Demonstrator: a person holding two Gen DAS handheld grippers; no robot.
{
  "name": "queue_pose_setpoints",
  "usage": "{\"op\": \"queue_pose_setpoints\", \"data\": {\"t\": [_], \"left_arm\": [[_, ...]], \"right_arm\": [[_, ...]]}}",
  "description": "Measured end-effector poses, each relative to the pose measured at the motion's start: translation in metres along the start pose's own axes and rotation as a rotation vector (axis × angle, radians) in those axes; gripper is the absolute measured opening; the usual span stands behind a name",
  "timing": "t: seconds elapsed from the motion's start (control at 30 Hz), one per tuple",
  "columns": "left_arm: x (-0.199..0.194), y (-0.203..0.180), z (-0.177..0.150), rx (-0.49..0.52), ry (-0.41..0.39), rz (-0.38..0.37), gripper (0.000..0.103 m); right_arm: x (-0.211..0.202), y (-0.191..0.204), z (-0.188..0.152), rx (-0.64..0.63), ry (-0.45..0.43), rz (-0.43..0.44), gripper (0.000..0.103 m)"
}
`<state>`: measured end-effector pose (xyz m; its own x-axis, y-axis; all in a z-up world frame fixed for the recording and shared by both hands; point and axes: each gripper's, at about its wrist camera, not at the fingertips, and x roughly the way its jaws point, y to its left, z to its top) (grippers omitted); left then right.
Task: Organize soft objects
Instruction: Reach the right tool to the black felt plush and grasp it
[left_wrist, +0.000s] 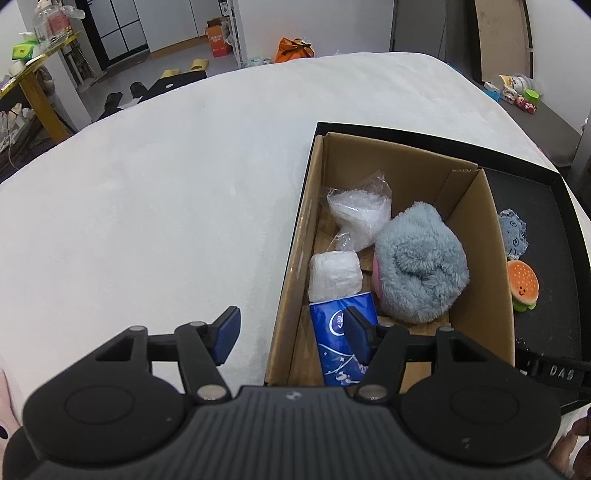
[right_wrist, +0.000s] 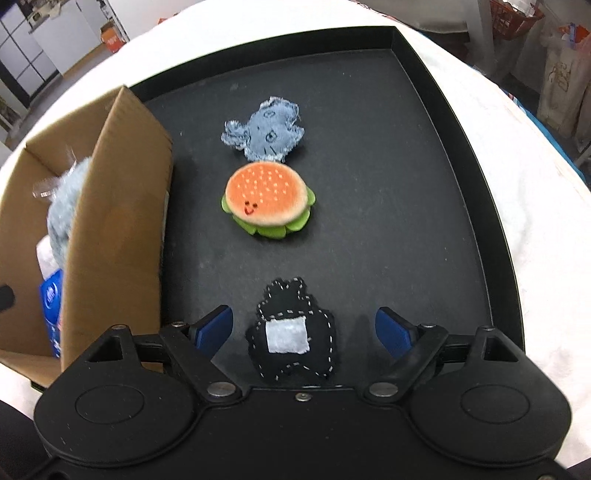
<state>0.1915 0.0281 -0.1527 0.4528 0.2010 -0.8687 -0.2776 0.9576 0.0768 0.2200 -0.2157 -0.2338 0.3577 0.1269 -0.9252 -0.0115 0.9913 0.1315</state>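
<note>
1. The left gripper (left_wrist: 291, 332) hangs with its jaws spread and nothing between them; its left pad is over the white sheet (left_wrist: 147, 192), its right pad over the near end of the carton (left_wrist: 476, 236)
2. The carton stands in the left part of the black tray (right_wrist: 461, 155), which lies on the sheet
3. Inside the carton, a grey plush (left_wrist: 421, 266) lies against the right wall, a clear bag (left_wrist: 360, 214) lies toward the far end, a white roll (left_wrist: 334, 275) sits near the left wall, and a blue tissue pack (left_wrist: 340, 343) stands at the near end, touching the roll
4. The right gripper (right_wrist: 304, 332) is low over the bare tray floor, jaws wide apart, with a black felt toy (right_wrist: 291, 332) lying between the pads; neither pad touches it
5. Beyond the felt toy, well apart from it, a burger plush (right_wrist: 267, 199) lies on the tray
6. A denim toy (right_wrist: 264, 133) lies just behind the burger, its edge touching or overlapping it
7. Both toys lie near the carton's right wall but clear of it
</note>
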Motion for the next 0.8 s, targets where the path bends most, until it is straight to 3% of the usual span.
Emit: {"op": "queue_pose_setpoints", "data": {"t": [0.2, 0.27, 0.33, 0.43, 0.53, 0.8], "left_arm": [[0.002, -0.004, -0.002, 0.01, 0.011, 0.013, 0.06], [0.003, -0.006, -0.003, 0.015, 0.013, 0.018, 0.06], [0.003, -0.007, -0.004, 0.017, 0.013, 0.023, 0.06], [0.004, -0.009, -0.005, 0.022, 0.013, 0.026, 0.06], [0.004, -0.011, -0.006, 0.025, 0.013, 0.028, 0.06], [0.005, -0.011, -0.007, 0.03, 0.013, 0.031, 0.06]], "right_arm": [[0.009, 0.009, -0.01, -0.08, 0.024, -0.05, 0.081], [0.011, 0.012, -0.012, -0.103, 0.026, -0.058, 0.076], [0.012, 0.013, -0.013, -0.107, 0.034, -0.049, 0.059], [0.012, 0.012, -0.014, -0.116, 0.027, -0.039, 0.047], [0.01, 0.011, -0.013, -0.118, 0.015, -0.025, 0.042], [-0.002, 0.008, -0.006, -0.105, -0.049, -0.031, 0.041]]}}
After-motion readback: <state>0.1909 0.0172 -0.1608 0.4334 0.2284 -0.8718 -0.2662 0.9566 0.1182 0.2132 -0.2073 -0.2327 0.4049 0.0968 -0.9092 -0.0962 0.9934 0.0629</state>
